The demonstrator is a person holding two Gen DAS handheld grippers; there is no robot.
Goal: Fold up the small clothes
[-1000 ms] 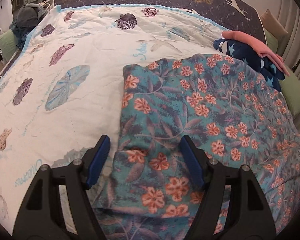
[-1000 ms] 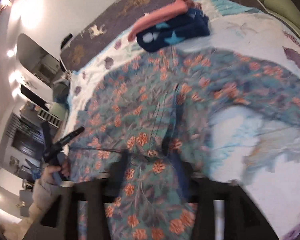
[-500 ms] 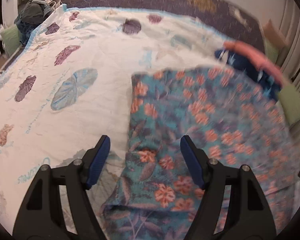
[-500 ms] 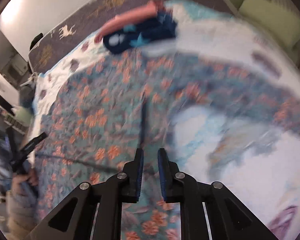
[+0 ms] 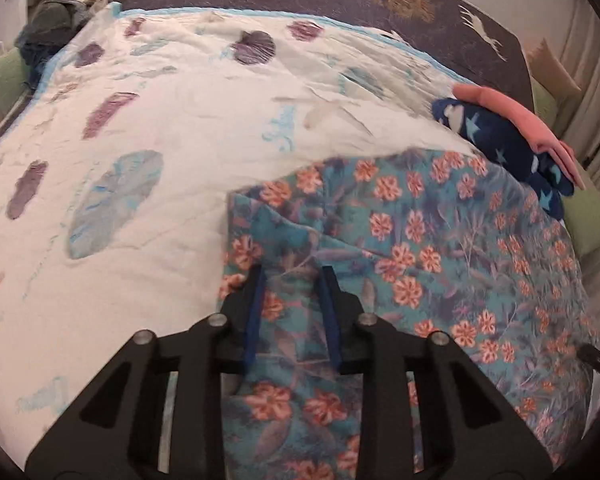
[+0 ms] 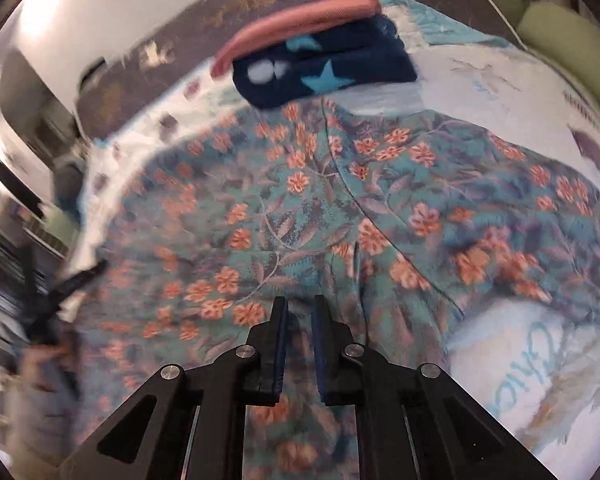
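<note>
A teal garment with orange flowers (image 5: 420, 240) lies spread on the white shell-print bedspread (image 5: 180, 120). My left gripper (image 5: 293, 276) is at the garment's near left edge. Its jaws are closing, with a raised fold of the floral cloth bunched between the blue pads. In the right wrist view the same floral garment (image 6: 300, 200) fills the middle. My right gripper (image 6: 299, 304) stands nearly shut, pinching a ridge of that cloth in a narrow gap. The left gripper (image 6: 72, 280) shows blurred at the far left there.
A folded navy star garment (image 5: 500, 136) with a pink one (image 5: 508, 112) on top sits at the bed's far right. Green pillows (image 5: 588, 216) line the right side. A heap of dark clothes (image 5: 56, 20) lies at the far left corner. White bedspread (image 6: 500, 360) shows at right.
The left jaws went from wide apart to narrow around the cloth, and the garment's left edge rose into a fold. The right jaws closed on the cloth and moved toward the folded stack.
</note>
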